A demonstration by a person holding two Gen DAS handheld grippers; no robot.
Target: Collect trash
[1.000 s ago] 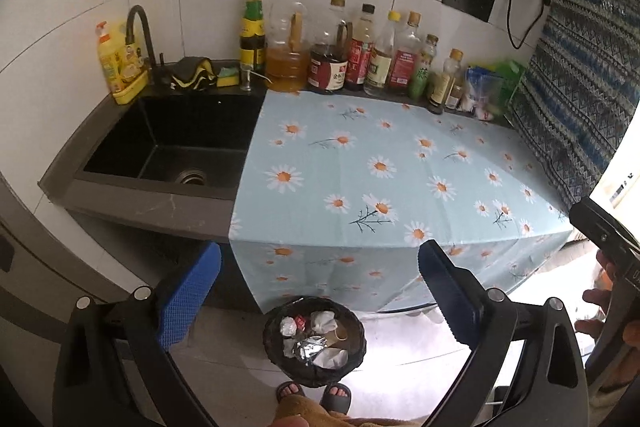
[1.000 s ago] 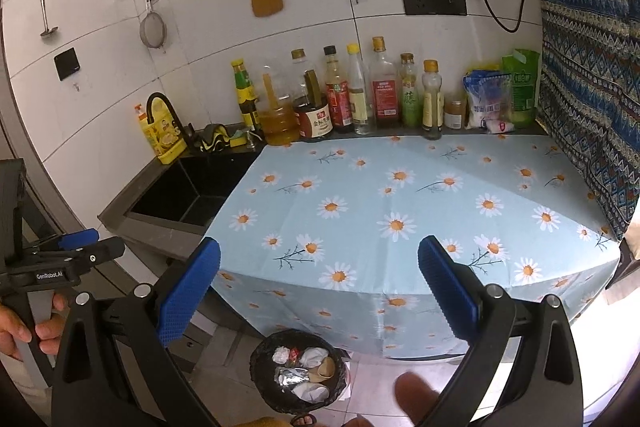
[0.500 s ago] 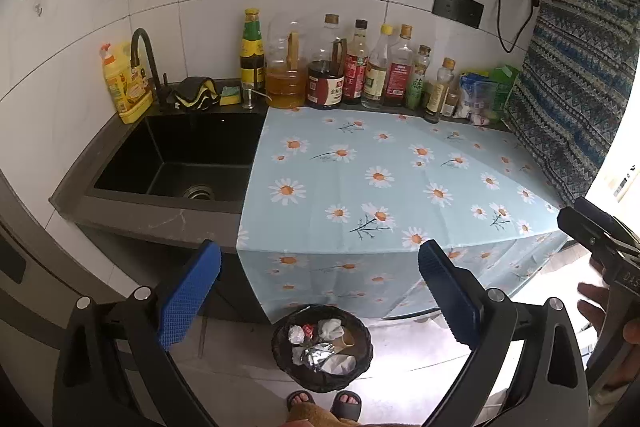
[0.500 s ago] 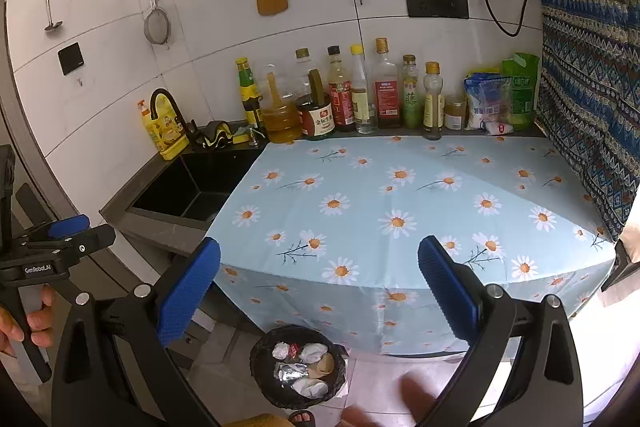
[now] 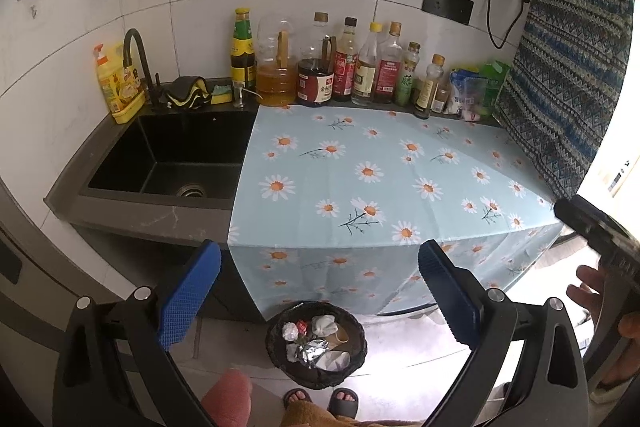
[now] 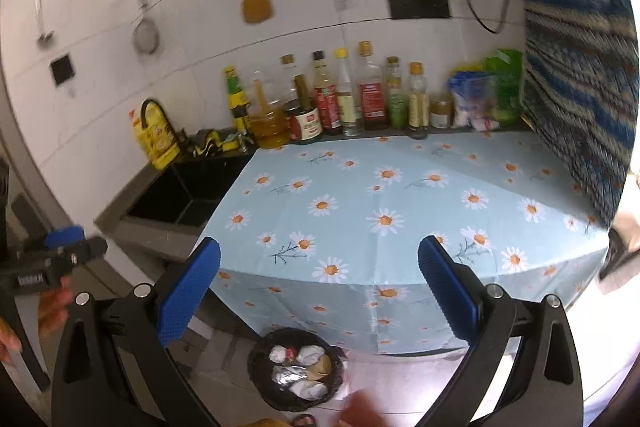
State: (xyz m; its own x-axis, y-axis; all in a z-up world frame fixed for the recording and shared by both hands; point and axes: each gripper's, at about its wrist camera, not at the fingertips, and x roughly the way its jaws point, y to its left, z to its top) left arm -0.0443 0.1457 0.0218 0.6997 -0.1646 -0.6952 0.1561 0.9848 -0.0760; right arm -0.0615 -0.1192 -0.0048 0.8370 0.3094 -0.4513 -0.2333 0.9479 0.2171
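Blue pads sit on both grippers, and both sets of jaws are wide apart with nothing between them. The left gripper (image 5: 319, 291) is up in the air in front of the counter. Just below the gap of its jaws, on the floor, stands a dark bin (image 5: 316, 345). The trash (image 5: 314, 341) is inside it: white paper balls, a bit of shiny foil and a brown scrap. Past the jaws lies a light blue cloth with daisies (image 5: 380, 179), and left of it a black sink (image 5: 168, 163). Bottles (image 5: 348, 63) stand in a row by the wall. The right gripper (image 6: 319, 291) is also held up, and the bin (image 6: 296, 371) shows low between its jaws too. Toes in sandals (image 5: 320, 398) peek out near the bin.
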